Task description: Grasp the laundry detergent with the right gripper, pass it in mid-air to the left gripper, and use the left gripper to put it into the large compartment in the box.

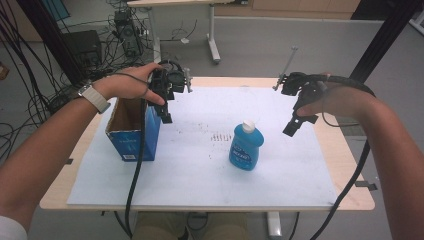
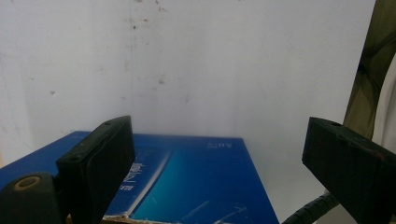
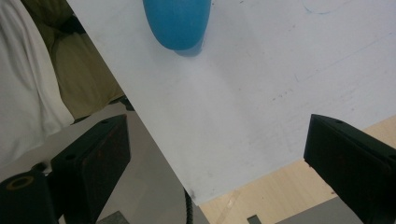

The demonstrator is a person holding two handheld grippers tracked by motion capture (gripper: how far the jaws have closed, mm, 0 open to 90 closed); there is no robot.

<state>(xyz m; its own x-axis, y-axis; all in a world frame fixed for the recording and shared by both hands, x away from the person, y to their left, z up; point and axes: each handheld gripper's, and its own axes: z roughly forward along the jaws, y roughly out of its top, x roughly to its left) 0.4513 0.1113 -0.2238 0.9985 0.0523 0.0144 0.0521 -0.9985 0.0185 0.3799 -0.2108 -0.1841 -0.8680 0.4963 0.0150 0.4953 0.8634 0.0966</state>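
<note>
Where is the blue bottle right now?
In the high view the blue bottle stands upright on the white sheet, right of the blue box and below-left of the right gripper.

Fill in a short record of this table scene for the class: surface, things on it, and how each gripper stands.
surface: white sheet on a wooden table
box: blue carton, top open, left side
bottle: blue, white cap, upright, centre
left gripper: open, above the box's right edge
right gripper: open, in the air to the right of the bottle

Blue bottle (image 1: 246, 148) upright (white cap) mid-sheet, open blue carton (image 1: 134, 134) standing well left
</note>
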